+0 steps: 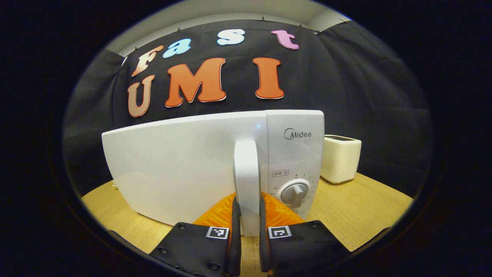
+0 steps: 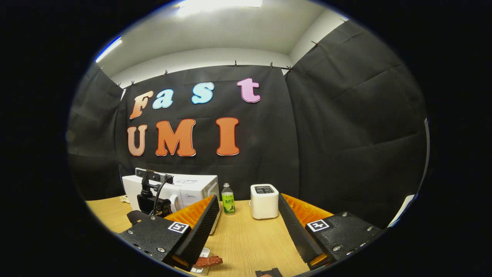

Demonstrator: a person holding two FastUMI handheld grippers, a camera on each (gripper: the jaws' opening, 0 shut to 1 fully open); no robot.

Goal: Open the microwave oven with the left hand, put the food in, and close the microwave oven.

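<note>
Up close, the left tool [image 1: 249,227] pinches the microwave [image 1: 184,169] door handle [image 1: 246,184]; the right tool [image 2: 249,227] hangs spread above the bench [image 2: 250,238].

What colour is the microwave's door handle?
White, like the door. The handle shows best in the left gripper view, clamped by the left gripper.

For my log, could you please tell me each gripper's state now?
Left gripper: shut on the door handle.
Right gripper: open, holding nothing.
</note>
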